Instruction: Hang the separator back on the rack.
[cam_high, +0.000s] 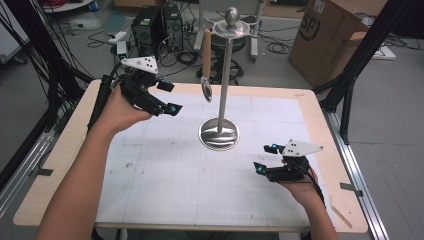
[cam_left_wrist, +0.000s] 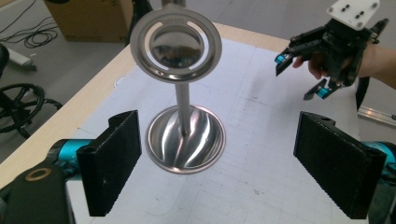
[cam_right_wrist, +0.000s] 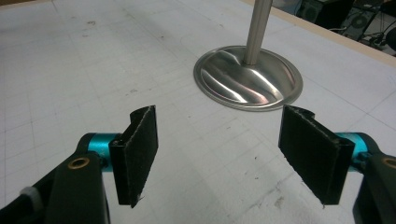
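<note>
A shiny metal stand (cam_high: 226, 75) rises from a round base (cam_high: 218, 134) at the table's middle, with a ring and ball on top. From that ring hangs a spoon (cam_high: 206, 65) with a wooden handle, its metal bowl low. My left gripper (cam_high: 171, 97) is held above the table left of the stand, open, nothing between its pads. It looks down on the stand's top ring (cam_left_wrist: 175, 44) and base (cam_left_wrist: 185, 137); its own gripper (cam_left_wrist: 219, 140) stands wide. My right gripper (cam_high: 265, 158) hovers low at the front right, open and holding nothing (cam_right_wrist: 219, 140), facing the base (cam_right_wrist: 247, 77).
A white gridded mat (cam_high: 165, 170) covers the wooden table (cam_high: 65, 150). Beyond the far edge stand a cardboard box (cam_high: 327, 37), computer cases (cam_high: 157, 25), a stool and floor cables. A metal rail (cam_high: 357, 170) runs along the table's right side. The right gripper (cam_left_wrist: 303, 74) also shows far off.
</note>
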